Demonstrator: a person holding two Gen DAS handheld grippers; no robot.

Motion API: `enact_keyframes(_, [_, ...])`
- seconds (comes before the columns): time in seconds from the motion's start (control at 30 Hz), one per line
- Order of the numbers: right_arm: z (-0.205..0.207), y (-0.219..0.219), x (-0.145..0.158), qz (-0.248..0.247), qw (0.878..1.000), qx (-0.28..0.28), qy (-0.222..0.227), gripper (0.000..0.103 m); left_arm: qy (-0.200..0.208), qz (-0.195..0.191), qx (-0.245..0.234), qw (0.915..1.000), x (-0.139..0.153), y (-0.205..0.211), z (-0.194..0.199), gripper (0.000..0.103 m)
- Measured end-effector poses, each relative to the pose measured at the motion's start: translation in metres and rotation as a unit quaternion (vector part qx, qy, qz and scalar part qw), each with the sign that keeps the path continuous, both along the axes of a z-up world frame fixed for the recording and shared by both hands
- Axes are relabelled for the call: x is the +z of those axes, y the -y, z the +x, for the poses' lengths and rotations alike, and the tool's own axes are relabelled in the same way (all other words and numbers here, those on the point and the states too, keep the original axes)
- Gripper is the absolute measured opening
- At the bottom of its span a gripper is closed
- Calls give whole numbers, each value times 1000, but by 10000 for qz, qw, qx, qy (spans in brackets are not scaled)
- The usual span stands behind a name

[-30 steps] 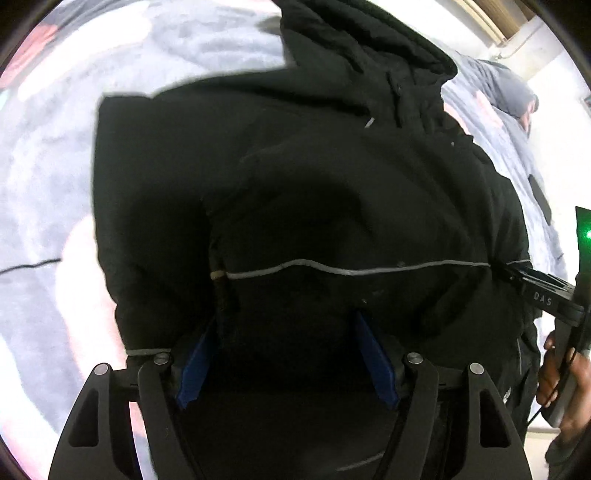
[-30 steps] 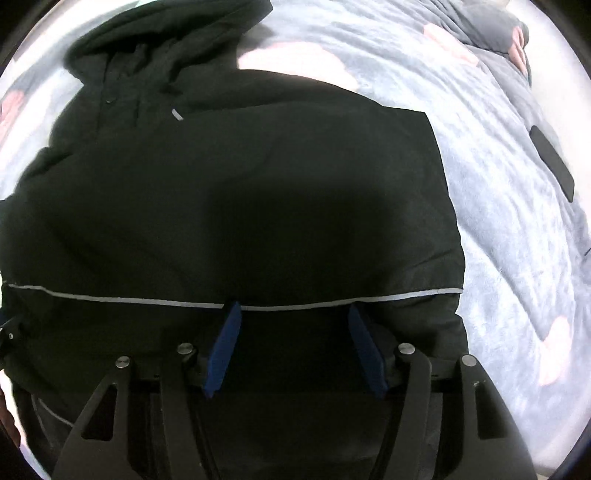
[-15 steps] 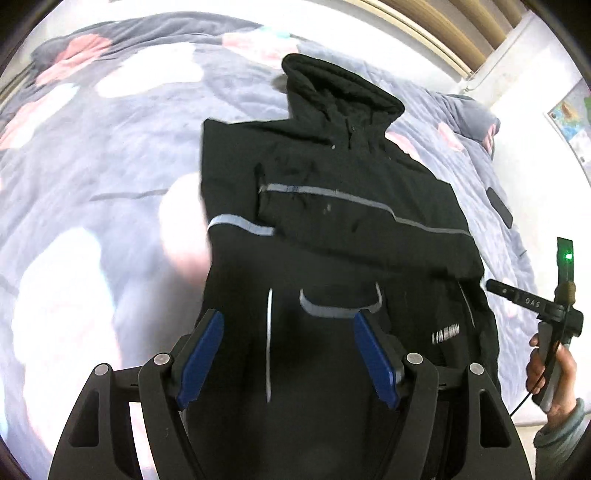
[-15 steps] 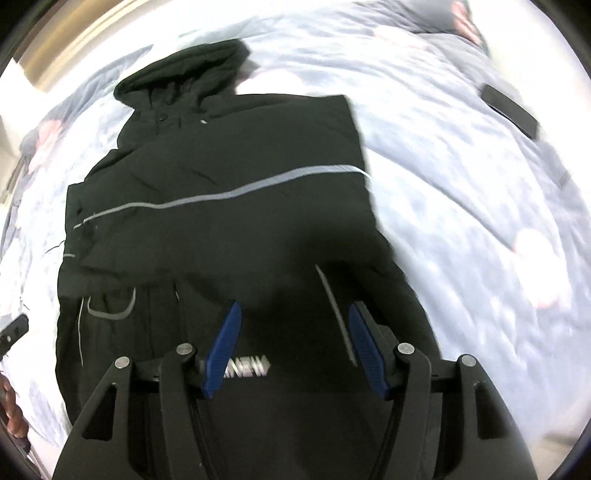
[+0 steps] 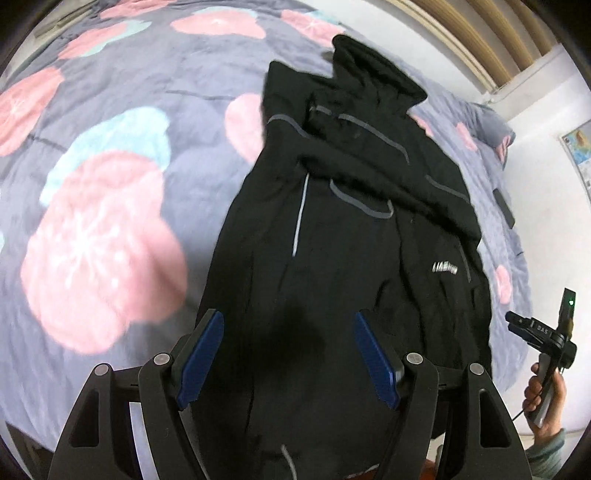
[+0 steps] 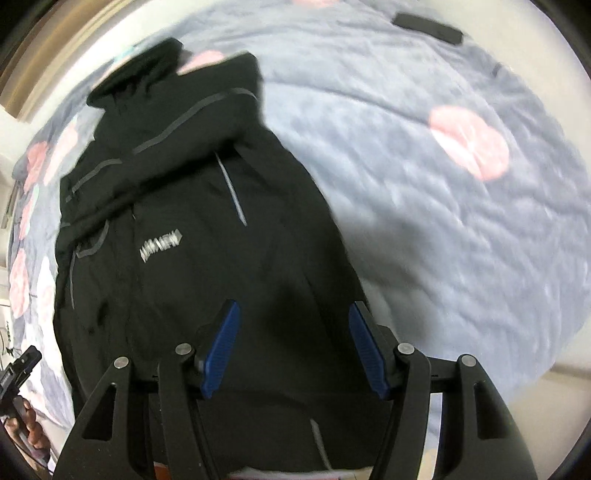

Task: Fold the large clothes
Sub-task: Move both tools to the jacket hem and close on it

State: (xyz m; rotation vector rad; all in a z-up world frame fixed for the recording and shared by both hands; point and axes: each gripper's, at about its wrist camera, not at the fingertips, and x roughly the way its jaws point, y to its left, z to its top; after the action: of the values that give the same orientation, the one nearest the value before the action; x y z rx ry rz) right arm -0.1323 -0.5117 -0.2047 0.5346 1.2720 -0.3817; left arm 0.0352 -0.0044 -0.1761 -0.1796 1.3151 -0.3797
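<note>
Sleeves are lying folded across the jacket (image 5: 343, 229) on the bed (image 5: 110, 110); both grippers (image 5: 291, 362) (image 6: 293, 350) are hovering released, body still needing 1 fold.

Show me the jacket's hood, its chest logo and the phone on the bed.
hood (image 5: 373, 70), left wrist view, its top fold.
logo (image 6: 160, 244), right wrist view, middle of the lettering.
phone (image 6: 428, 23), right wrist view, its dark face.

A black jacket (image 6: 207, 236) lies lengthwise on a grey quilt (image 6: 424, 206), its hood far; the right gripper (image 6: 293, 347) hangs above, jaws apart.
</note>
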Motion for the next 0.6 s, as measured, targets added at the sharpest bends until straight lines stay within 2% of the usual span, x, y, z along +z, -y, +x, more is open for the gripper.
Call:
enact_keyframes(0.27, [-57, 11, -26, 222, 9986, -33, -478, 65, -639, 77, 140, 9978, -33, -9, -44, 74])
enact_keyframes(0.6, [-75, 11, -58, 600, 9949, 165, -795, 65, -1074, 35, 787, 9911, -55, -39, -75, 74])
